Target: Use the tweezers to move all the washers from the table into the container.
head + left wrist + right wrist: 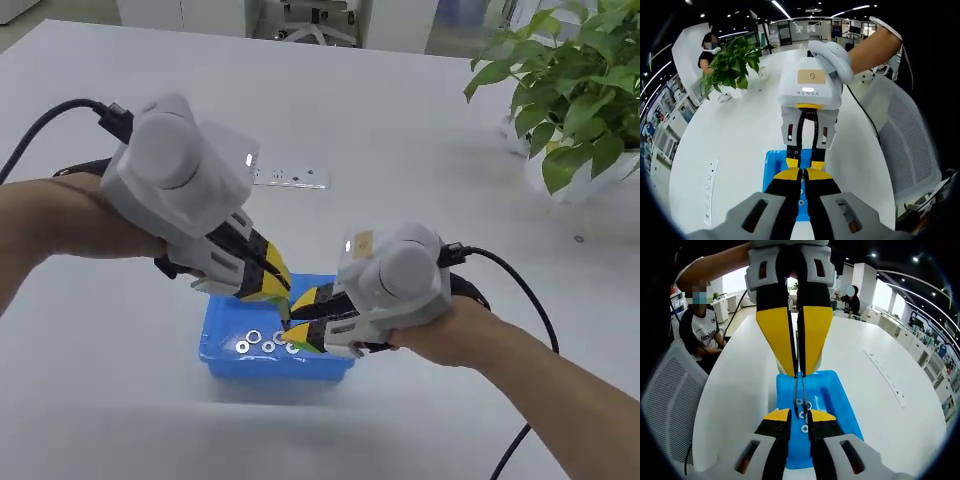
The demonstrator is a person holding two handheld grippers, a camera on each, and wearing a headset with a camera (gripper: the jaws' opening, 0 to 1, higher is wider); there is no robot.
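Note:
A blue container (225, 352) sits on the white table and holds several washers (256, 341). My left gripper (281, 291) points down at it from the left and is shut on the upper end of thin metal tweezers (798, 390). The tweezers' tines hang over the washers (803, 404) in the container (836, 390). My right gripper (301, 320) faces it from the right. Its jaws stand slightly apart on either side of the tweezers' tips. I cannot tell whether the tips hold a washer. In the left gripper view my left gripper (802, 173) meets the right gripper (804, 163) tip to tip.
A power strip (290, 178) lies on the table behind the container. A potted plant (572, 95) stands at the far right, with a small round speck (578, 238) on the table before it. Cables trail from both grippers. A mesh chair (912, 142) stands beside the table.

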